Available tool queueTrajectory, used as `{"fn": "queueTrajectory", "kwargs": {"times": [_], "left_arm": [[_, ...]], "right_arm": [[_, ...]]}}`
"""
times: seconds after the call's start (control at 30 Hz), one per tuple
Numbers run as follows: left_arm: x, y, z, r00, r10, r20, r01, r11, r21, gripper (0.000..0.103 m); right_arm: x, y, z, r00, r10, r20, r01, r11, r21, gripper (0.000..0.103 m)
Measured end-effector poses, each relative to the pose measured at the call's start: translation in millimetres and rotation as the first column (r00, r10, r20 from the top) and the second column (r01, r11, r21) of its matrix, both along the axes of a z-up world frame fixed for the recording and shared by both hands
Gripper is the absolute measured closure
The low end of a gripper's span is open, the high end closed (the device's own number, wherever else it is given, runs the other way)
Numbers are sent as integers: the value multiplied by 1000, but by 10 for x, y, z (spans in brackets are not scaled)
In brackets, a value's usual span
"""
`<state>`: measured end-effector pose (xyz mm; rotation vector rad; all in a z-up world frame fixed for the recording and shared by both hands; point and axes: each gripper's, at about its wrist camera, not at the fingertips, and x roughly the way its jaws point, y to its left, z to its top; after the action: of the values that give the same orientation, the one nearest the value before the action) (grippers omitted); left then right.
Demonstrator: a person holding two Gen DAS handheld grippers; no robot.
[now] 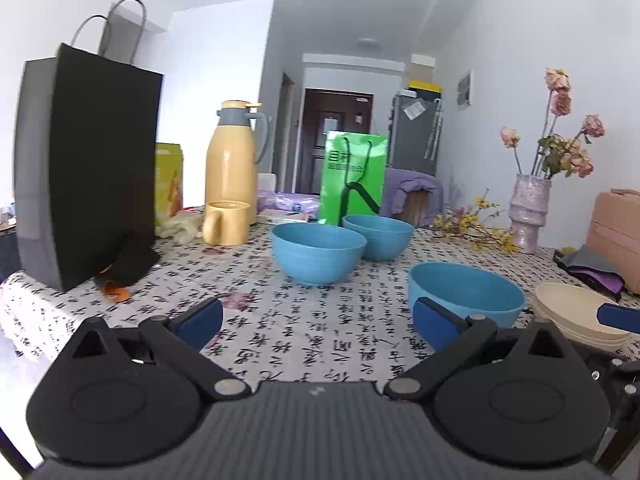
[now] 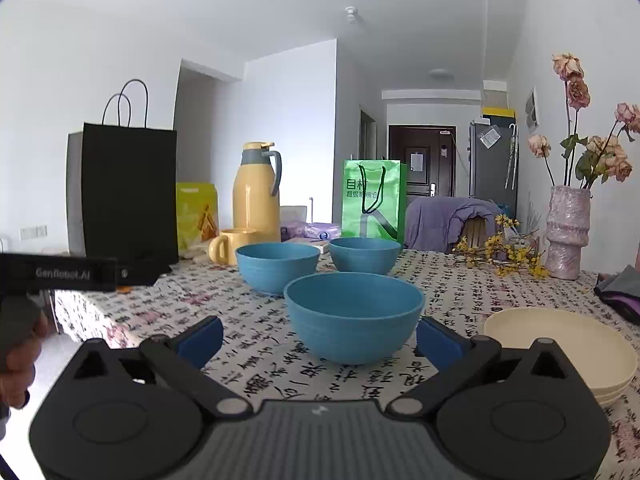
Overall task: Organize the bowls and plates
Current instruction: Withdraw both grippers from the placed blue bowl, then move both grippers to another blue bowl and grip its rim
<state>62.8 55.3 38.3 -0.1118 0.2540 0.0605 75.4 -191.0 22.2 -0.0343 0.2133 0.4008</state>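
Observation:
Three blue bowls stand on the patterned tablecloth. The near bowl (image 2: 354, 316) sits just ahead of my right gripper (image 2: 318, 338), between its open fingers but beyond the tips. Two more blue bowls (image 2: 276, 266) (image 2: 364, 254) stand behind it. A stack of cream plates (image 2: 560, 344) lies to the right. My left gripper (image 1: 316, 320) is open and empty over the cloth, with the near bowl (image 1: 466, 292) by its right fingertip, the other bowls (image 1: 318, 252) (image 1: 378, 236) farther ahead, and the plates (image 1: 576, 312) at far right.
A black paper bag (image 1: 88, 168) stands at left, with a yellow thermos (image 1: 232, 164) and yellow mug (image 1: 226, 222) beside it. A green bag (image 1: 352, 178) stands behind the bowls. A vase of dried flowers (image 1: 528, 212) is at back right. The left gripper body (image 2: 72, 274) shows in the right wrist view.

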Motion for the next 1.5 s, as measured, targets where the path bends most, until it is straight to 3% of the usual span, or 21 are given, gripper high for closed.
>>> {"fn": "queueTrajectory", "kwargs": {"times": [0.2,0.5,0.7,0.87,1.0,1.17,1.37,1.43,1.5], "left_arm": [[-12,42,-16,1000,29,-9,-29,999,-12,0],[200,90,-43,998,-10,-56,9,1000,-17,0],[587,327,100,997,-22,-70,17,997,-74,0],[1170,590,278,994,-29,-103,18,993,-113,0],[1690,833,377,986,-62,-153,30,980,-199,10],[2340,1118,349,961,-144,-235,56,936,-346,28],[3049,1345,120,909,-219,-354,28,881,-472,46],[3194,1379,57,894,-252,-370,39,867,-497,61],[3316,1397,-3,877,-268,-399,30,859,-511,69]], "right_arm": [[31,12,-7,1000,0,-3,0,1000,5,0],[228,47,8,999,-36,-34,37,999,7,0],[716,24,259,990,30,-140,-11,991,134,0],[1437,103,591,964,59,-258,1,974,225,0],[2152,259,746,904,159,-396,-31,950,312,2],[3016,509,648,745,286,-603,4,902,432,7],[3725,774,327,625,242,-742,123,909,399,34],[3850,838,215,583,237,-777,147,910,388,45],[3925,889,135,566,233,-791,144,917,373,54]]}}
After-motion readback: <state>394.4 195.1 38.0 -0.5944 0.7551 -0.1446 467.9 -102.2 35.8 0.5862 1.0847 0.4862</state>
